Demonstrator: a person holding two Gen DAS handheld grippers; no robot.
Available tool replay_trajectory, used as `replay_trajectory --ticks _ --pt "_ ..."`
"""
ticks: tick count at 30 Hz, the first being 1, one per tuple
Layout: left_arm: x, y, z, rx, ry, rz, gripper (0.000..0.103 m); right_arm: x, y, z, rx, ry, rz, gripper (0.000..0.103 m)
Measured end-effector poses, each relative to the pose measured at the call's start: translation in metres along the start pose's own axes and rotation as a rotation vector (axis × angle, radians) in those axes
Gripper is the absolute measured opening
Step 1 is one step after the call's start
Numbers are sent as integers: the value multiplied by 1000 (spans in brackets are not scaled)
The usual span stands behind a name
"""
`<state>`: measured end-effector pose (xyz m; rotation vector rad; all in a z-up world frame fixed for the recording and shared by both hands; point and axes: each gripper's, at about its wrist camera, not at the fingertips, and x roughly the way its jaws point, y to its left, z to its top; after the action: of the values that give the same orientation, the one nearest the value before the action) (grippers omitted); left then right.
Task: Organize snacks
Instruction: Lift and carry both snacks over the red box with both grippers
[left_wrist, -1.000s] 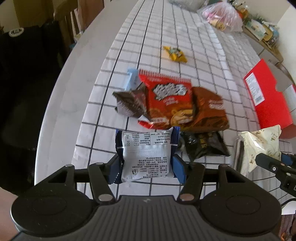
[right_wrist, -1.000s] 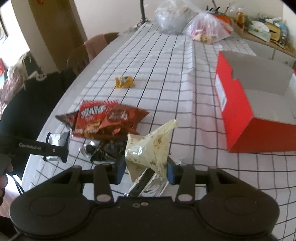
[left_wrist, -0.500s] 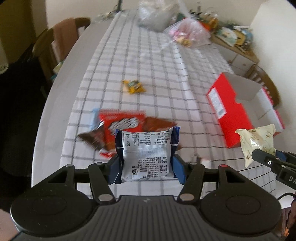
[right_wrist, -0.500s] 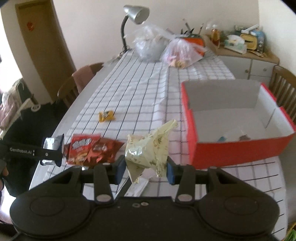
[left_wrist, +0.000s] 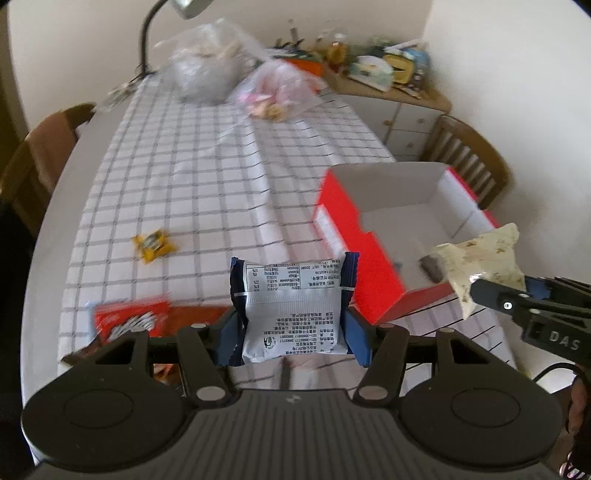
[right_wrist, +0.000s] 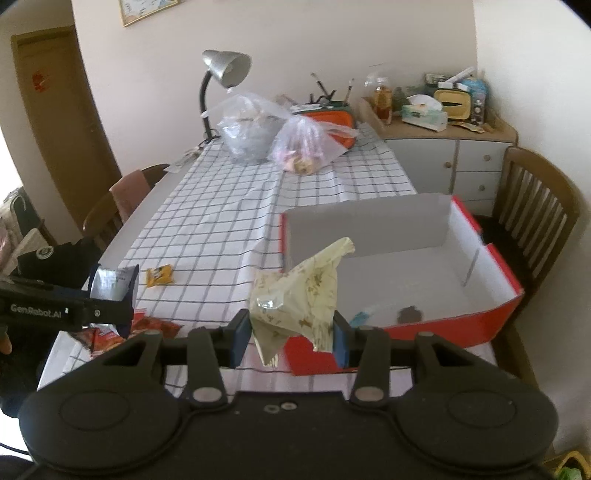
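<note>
**Both packets aloft, much of the pile out of sight**

The left hand-held gripper (left_wrist: 293, 328) is clamped on a silver-and-blue snack packet (left_wrist: 293, 306), its printed back facing the camera, held above the near end of the table (left_wrist: 207, 177). The right hand-held gripper (right_wrist: 291, 332) is clamped on a crumpled cream packet (right_wrist: 299, 295) just before the near wall of the open red box (right_wrist: 495, 325). Two small items lie on the box floor, too blurred to name. The red snack bags (left_wrist: 129, 319) at the near left are smeared and partly hidden behind the left tool. A small yellow packet (left_wrist: 153, 244) lies alone farther out.
</note>
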<state>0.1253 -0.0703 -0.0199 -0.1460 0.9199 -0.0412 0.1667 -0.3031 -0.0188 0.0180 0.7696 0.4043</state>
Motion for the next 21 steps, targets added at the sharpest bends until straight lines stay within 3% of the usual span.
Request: replay_trajectory --ticks 13,21 --pt "38 -102 41 112 -4 -39 60 11 -77 21 -9 16 -48 43" --pt "80 -140 60 121 35 -10 60 37 -118 30 -24 59 -65 43"
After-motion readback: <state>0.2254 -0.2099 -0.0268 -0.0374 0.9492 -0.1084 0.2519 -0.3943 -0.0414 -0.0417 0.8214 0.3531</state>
